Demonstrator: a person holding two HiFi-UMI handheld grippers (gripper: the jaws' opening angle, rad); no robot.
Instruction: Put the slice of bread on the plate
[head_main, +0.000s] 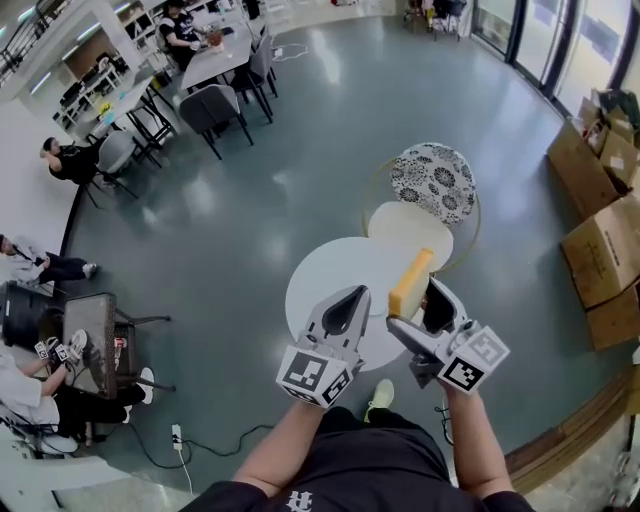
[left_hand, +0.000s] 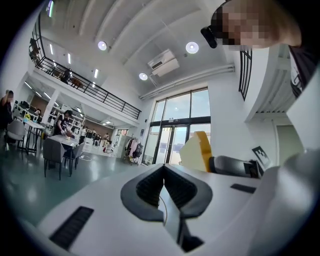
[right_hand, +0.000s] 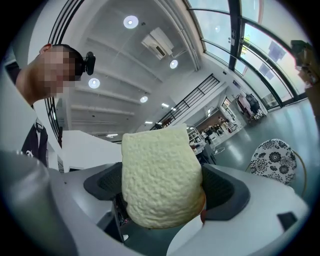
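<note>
Left gripper (head_main: 345, 312) is closed and empty, right gripper (head_main: 420, 303) clamps the slice of bread (head_main: 410, 283) upright over the white table (head_main: 325, 285), so the grab looks done; remaining: move to the plate (head_main: 412, 228) at 12 o'clock and release.

Head camera downward, both others ceilingward

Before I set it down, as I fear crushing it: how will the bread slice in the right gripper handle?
Probably stiff enough: the slice of bread sticks out of the right gripper without drooping. Likely light and spongy, given its porous face, so a hard squeeze may dent it.
</note>
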